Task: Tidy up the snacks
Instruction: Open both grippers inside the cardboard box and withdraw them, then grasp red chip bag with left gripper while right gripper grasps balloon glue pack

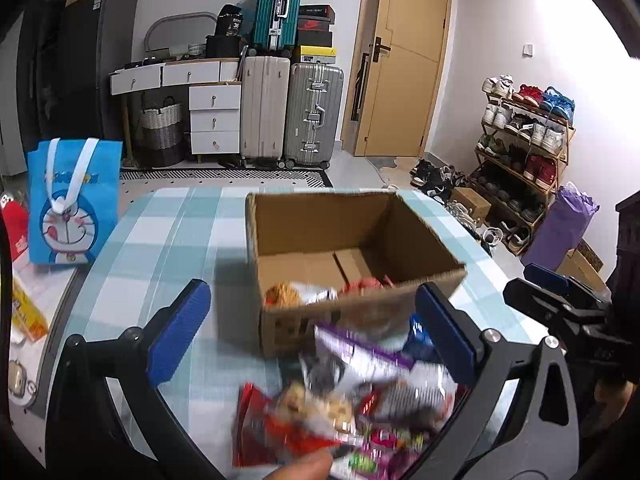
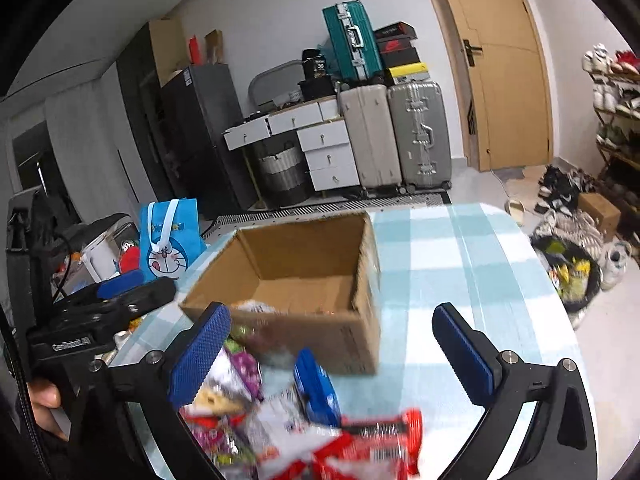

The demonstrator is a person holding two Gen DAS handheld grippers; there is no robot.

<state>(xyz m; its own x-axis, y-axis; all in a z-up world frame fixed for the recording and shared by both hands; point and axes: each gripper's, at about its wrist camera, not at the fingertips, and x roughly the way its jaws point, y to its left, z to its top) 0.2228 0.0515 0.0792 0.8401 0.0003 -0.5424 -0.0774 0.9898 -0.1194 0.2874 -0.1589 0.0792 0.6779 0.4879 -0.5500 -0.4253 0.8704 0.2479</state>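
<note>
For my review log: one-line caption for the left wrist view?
Open left tongs above blurred snack packets before a cardboard box on the checked tablecloth.

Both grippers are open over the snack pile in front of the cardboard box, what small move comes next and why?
Probably lower the right gripper onto the blue packet and close on it. Both grippers are empty, the left gripper too. The cardboard box already holds a few snacks, and the loose pile lies just before it.
</note>
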